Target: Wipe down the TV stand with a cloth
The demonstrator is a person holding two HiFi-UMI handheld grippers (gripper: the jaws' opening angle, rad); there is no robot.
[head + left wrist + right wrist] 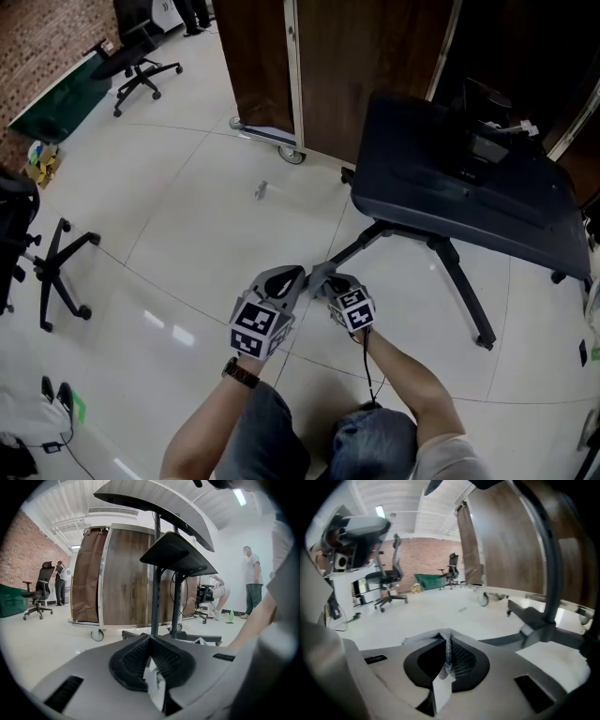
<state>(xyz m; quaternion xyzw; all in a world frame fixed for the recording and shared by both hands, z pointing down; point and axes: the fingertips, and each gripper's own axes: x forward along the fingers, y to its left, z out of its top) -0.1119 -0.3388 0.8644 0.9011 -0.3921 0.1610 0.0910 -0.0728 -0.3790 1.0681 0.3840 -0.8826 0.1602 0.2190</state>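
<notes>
We record two hand-held grippers, both low over the white tiled floor (187, 234) with their tips brought together. The left hand-held gripper (286, 279) has its jaws pressed together. Its own view shows a small pale fold pinched between the ribbed pads, apparently an edge of the cloth. The right hand-held gripper (328, 286) is likewise clamped. Its own view shows one grey mesh cloth (446, 648) draped over the top of the jaws and pinched between them.

We count one cloth, held between the two tips. It is near the end of one floor leg of the TV stand (450, 178) and well apart from the stand's dark, tilted top panel. We cannot tell whether the cloth touches the leg.

We count one TV stand, dark grey, standing on splayed legs. Behind it stands one wood-panelled cabinet (356, 66) on casters. Two office chairs appear in the head view, one at the upper left (141, 61) and one at the left edge (37, 262). One small object (262, 190) lies on the floor between the cabinet and the grippers. The left gripper view shows two persons standing in the background, one at the left (61, 583) and one at the right (253, 581).
</notes>
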